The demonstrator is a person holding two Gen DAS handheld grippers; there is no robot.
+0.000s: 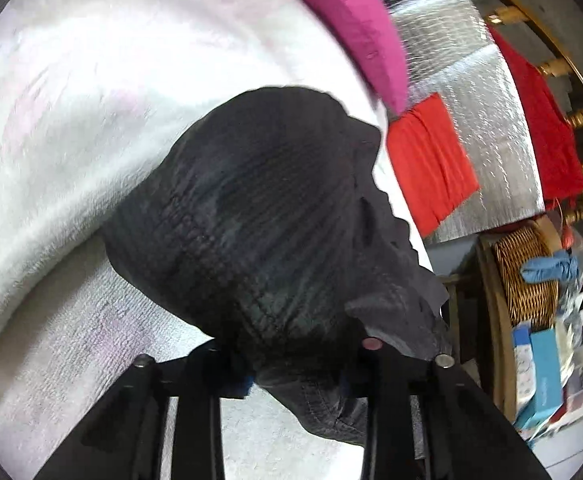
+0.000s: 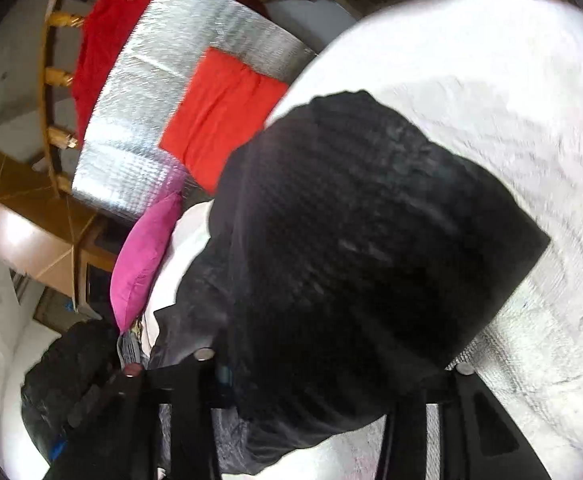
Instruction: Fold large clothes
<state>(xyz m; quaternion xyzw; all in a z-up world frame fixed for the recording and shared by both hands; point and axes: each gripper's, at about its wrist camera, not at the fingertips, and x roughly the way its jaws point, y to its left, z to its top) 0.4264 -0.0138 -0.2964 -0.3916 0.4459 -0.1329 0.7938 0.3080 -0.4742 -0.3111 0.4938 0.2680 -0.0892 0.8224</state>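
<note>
A large black ribbed garment (image 1: 259, 216) hangs bunched in front of the left wrist camera, above a white towel-covered bed (image 1: 71, 128). My left gripper (image 1: 295, 376) is shut on its edge, the cloth draped over the fingers. In the right wrist view the same black garment (image 2: 363, 240) fills the middle. My right gripper (image 2: 311, 384) is shut on it, with the fingertips hidden under the fabric. The left gripper and its gloved hand (image 2: 67, 384) show at the lower left of the right view.
A magenta pillow (image 1: 351, 28) lies at the bed's edge. A folded orange-red cloth (image 1: 431, 160) lies on a silver quilted mat (image 1: 471, 92), with a red garment (image 1: 539, 128) beside wooden railings. A wicker basket (image 1: 527, 276) and boxes stand at the right.
</note>
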